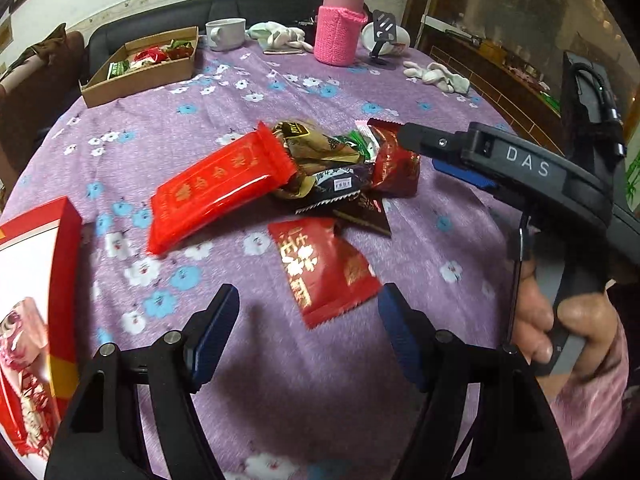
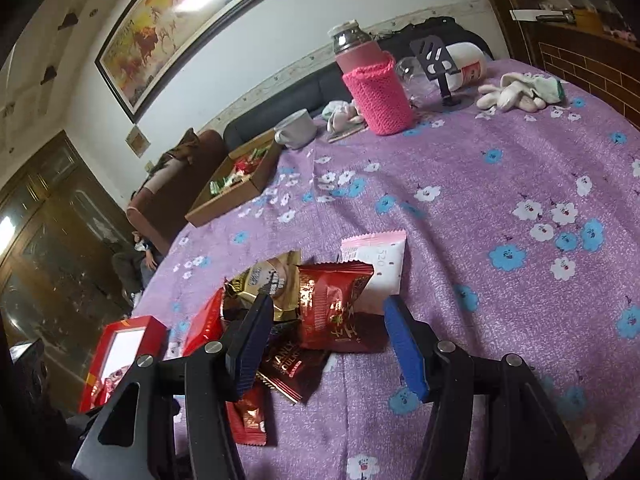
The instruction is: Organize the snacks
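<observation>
A heap of snack packets lies mid-table on the purple flowered cloth. In the left wrist view my left gripper (image 1: 308,320) is open and empty, its tips either side of a small red packet (image 1: 324,268); a long red packet (image 1: 218,188) lies beyond. My right gripper (image 2: 328,320) is open over a dark red packet (image 2: 332,304), also seen from the left (image 1: 396,162). A pink-white packet (image 2: 378,262) and a gold packet (image 2: 270,280) lie behind. A cardboard tray (image 1: 138,80) with several snacks sits far left.
A red box (image 1: 40,320) stands at the left edge. At the back are a white mug (image 1: 225,34), a pink-sleeved bottle (image 1: 340,28), a phone stand (image 1: 384,40) and white gloves (image 1: 438,74). A sofa runs behind the table.
</observation>
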Demonstrator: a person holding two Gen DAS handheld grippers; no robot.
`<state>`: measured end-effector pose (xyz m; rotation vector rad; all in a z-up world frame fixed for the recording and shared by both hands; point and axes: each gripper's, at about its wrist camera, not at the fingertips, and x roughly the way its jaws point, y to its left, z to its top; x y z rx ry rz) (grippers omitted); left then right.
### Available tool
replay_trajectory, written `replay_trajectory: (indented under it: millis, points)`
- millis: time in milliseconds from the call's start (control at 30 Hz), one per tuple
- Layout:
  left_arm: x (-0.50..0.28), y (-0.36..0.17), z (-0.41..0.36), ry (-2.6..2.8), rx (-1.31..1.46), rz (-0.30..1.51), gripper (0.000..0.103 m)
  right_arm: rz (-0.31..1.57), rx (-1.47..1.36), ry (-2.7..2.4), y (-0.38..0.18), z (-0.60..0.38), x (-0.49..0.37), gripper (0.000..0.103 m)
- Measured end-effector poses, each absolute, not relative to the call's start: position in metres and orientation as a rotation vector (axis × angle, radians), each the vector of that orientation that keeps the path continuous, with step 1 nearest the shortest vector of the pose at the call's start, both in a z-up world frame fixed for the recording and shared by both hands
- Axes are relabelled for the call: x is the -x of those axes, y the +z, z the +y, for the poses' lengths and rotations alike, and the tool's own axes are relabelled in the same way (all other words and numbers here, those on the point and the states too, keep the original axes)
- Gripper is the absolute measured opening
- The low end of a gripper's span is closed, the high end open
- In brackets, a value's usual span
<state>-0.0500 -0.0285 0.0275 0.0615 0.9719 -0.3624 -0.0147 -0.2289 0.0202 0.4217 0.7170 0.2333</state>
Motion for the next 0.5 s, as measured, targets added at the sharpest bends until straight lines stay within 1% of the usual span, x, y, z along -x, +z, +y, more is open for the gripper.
replay_trajectory:
  millis: [133, 267, 300, 333, 367, 400, 500]
  points:
    - [0.038, 0.02, -0.034, -0.35, -0.039, 0.999, 0.072, 0.727, -0.42, 0.235, 0.018, -0.224, 0.008, 0.06]
    - [0.029, 0.012, -0.038, -0.347, -0.002, 1.032, 0.072, 0.757, -0.381, 0.227, 0.015, -0.214, -0.002, 0.056]
    - [0.028, 0.011, -0.039, -0.338, -0.005, 1.025, 0.072, 0.765, -0.378, 0.229, 0.014, -0.212, -0.004, 0.05]
    - [0.027, 0.011, -0.04, -0.329, -0.008, 1.021, 0.072, 0.774, -0.372, 0.229, 0.012, -0.21, -0.006, 0.046]
    - [0.025, 0.011, -0.04, -0.322, -0.004, 1.015, 0.072, 0.785, -0.362, 0.224, 0.01, -0.209, -0.008, 0.038]
    - [0.024, 0.011, -0.04, -0.317, 0.008, 1.007, 0.072, 0.797, -0.354, 0.218, 0.008, -0.208, -0.009, 0.034]
    - [0.023, 0.009, -0.04, -0.301, 0.008, 0.982, 0.071, 0.823, -0.34, 0.204, 0.002, -0.206, -0.011, 0.031]
